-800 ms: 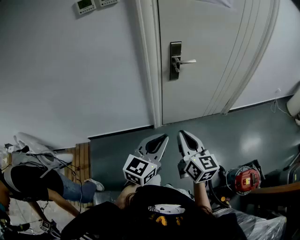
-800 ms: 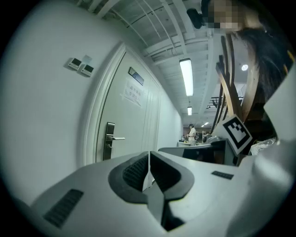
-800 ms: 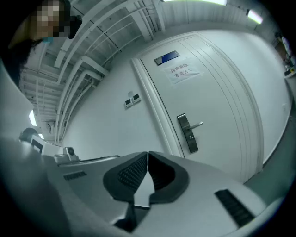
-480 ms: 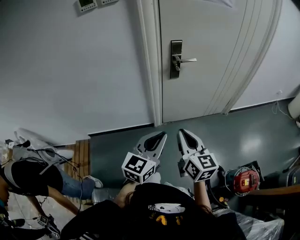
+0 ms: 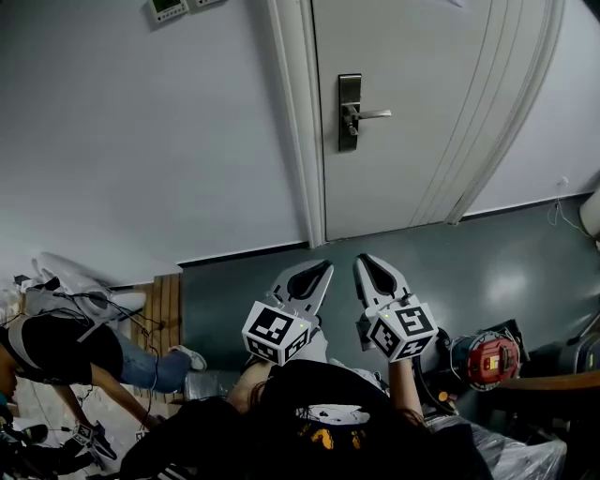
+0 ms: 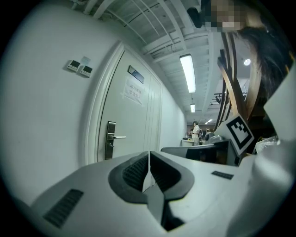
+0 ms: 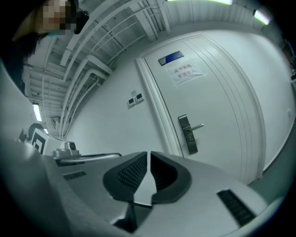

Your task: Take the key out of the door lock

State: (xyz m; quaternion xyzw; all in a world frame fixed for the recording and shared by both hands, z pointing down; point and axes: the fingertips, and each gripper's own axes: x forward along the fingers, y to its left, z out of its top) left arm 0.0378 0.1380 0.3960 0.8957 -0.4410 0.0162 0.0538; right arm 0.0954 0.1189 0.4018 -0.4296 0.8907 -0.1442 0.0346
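Ahead of me on the door (image 5: 422,112), the lock plate (image 5: 350,112) sits near the left edge with its lever handle (image 5: 373,114) pointing right. The key would be just under the lever, but it is too small to make out. My left gripper (image 5: 325,272) and right gripper (image 5: 364,263) hang side by side over the grey floor (image 5: 525,272), well apart from the lock, both clenched on nothing.

- We see two small control panels (image 5: 172,8) high on the grey wall (image 5: 141,141).
- A person (image 5: 56,349) in a dark top and denim shorts sits low at the left.
- Wooden boards (image 5: 164,314) lie just beside that person.
- A red round device (image 5: 494,358), perhaps a cable reel, rests on the floor (image 5: 487,253) at the right.
- A ceiling strip light (image 6: 188,73) glows overhead.
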